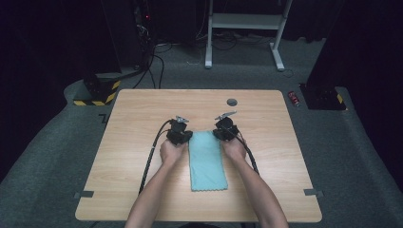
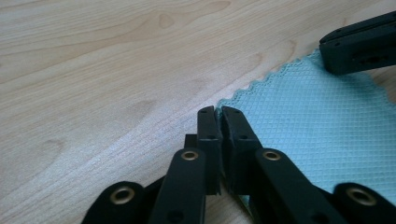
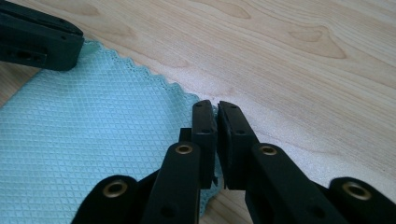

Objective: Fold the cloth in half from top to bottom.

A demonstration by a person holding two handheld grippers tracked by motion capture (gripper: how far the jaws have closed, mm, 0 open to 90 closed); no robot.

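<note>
Up close, cloth (image 2: pixel 317 135) scalloped edge pinched between jaws.

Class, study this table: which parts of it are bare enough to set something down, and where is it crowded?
Free: the wooden table left of the left gripper, right of the right gripper, and the far strip around the grey disc. Crowded: the middle, where both grippers pinch the teal cloth at its far corners.

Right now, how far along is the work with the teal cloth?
Done: the teal cloth lies flat as a narrow strip on the table. In hand: the left gripper and right gripper each pinch a far corner. Left: probably lifting and folding it; no new fold shows.
</note>
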